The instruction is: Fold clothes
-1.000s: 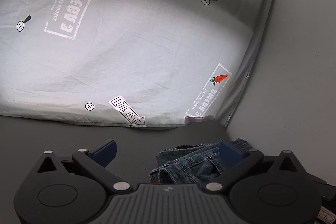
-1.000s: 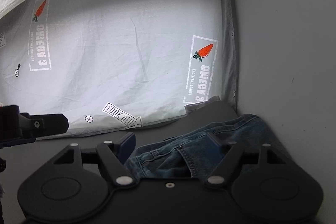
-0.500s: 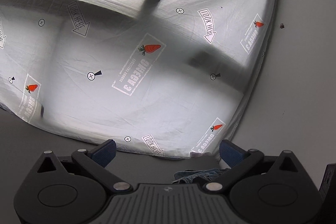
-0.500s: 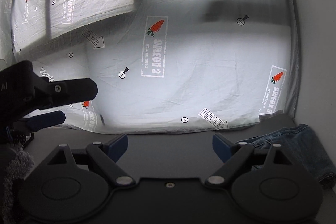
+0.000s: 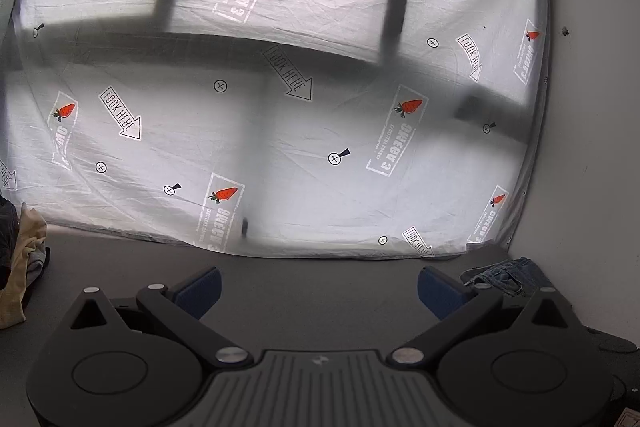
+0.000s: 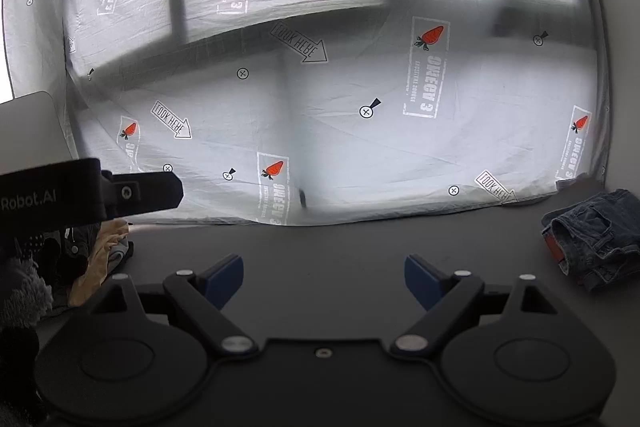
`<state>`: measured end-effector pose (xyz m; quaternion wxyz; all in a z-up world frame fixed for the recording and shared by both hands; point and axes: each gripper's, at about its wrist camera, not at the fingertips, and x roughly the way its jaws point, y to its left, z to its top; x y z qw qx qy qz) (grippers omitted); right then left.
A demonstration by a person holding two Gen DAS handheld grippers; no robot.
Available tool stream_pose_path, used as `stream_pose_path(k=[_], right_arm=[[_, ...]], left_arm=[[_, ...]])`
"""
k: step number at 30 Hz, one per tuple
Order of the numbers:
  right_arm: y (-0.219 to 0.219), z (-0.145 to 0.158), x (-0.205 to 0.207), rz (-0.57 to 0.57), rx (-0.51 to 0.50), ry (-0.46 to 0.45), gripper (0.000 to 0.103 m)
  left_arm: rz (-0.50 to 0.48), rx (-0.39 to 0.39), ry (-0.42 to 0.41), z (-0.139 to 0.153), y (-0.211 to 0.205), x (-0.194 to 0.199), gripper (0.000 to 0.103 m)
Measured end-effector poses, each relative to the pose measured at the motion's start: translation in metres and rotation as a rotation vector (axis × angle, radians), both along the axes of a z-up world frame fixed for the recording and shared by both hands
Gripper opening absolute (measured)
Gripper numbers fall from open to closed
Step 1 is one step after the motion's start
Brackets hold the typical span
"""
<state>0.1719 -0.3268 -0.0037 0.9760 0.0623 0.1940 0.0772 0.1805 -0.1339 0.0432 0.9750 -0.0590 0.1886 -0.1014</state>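
Both grippers empty. Our left gripper (image 5: 318, 285) has its jaws spread wide, nothing between the blue pads; the right gripper (image 6: 324, 277) stands the same, apart and holding nothing. Both hover over the bare dark counter (image 6: 340, 247), facing the printed backdrop sheet (image 6: 340, 107).

Folded jeans (image 6: 592, 235) lie at the far right of the counter, against the sheet's lower corner, well apart from either gripper. In the left wrist view only their top edge (image 5: 504, 273) shows past the right finger. The unfolded clothes pile (image 6: 102, 251), tan and dark pieces bunched together, sits at the left edge of the counter; the left view catches it too (image 5: 24, 255).

Judgement: the jeans look finished and set aside, so we are between garments. Next step calls for swinging left to the pile, picking out one piece by an edge, and spreading it on the open middle of the counter. The pieces overlap, so two may lift together.
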Motion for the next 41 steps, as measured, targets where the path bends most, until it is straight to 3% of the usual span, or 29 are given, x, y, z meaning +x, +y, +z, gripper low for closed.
stream_pose_path(k=[4, 12, 25, 41], right_arm=[[0.044, -0.001, -0.045, -0.017, 0.021, 0.036, 0.088], [0.095, 0.001, -0.100, -0.078, -0.081, 0.157, 0.088], [0.119, -0.014, -0.140, -0.106, -0.132, 0.214, 0.088], [0.125, -0.010, -0.141, -0.107, -0.144, 0.200, 0.088]], left_arm=[[0.013, 0.017, 0.066, -0.010, 0.042, -0.033, 0.103], [0.067, 0.047, 0.217, -0.025, 0.082, -0.089, 0.103], [0.109, 0.064, 0.267, -0.037, 0.109, -0.129, 0.103], [0.116, 0.065, 0.254, -0.034, 0.115, -0.138, 0.103]])
